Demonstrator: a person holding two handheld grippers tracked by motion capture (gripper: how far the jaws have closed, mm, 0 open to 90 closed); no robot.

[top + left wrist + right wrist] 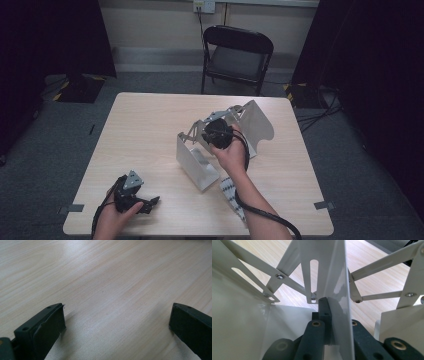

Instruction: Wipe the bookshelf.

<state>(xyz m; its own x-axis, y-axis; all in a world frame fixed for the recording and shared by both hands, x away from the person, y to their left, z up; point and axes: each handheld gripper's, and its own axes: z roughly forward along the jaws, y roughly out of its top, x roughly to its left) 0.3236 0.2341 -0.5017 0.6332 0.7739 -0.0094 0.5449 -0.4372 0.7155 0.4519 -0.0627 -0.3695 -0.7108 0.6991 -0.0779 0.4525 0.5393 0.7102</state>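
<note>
A white metal folding rack (199, 165) with upright panels joined by crossed slotted links stands at the table's middle. My right gripper (218, 134) reaches down into it from above and is shut on the edge of a thin middle panel (338, 277); the black fingers (323, 306) pinch that sheet, with the links (274, 277) spreading out on both sides. My left gripper (150, 202) rests low on the table near the front left corner. In the left gripper view (117, 315) its jaws stand wide apart with only bare wood between them.
The light wooden table (145, 125) has free room at the left and back. A pale striped item (230, 192) lies under the right forearm. A black folding chair (236, 52) stands behind the table. Grey tape marks (75, 208) sit at the front corners.
</note>
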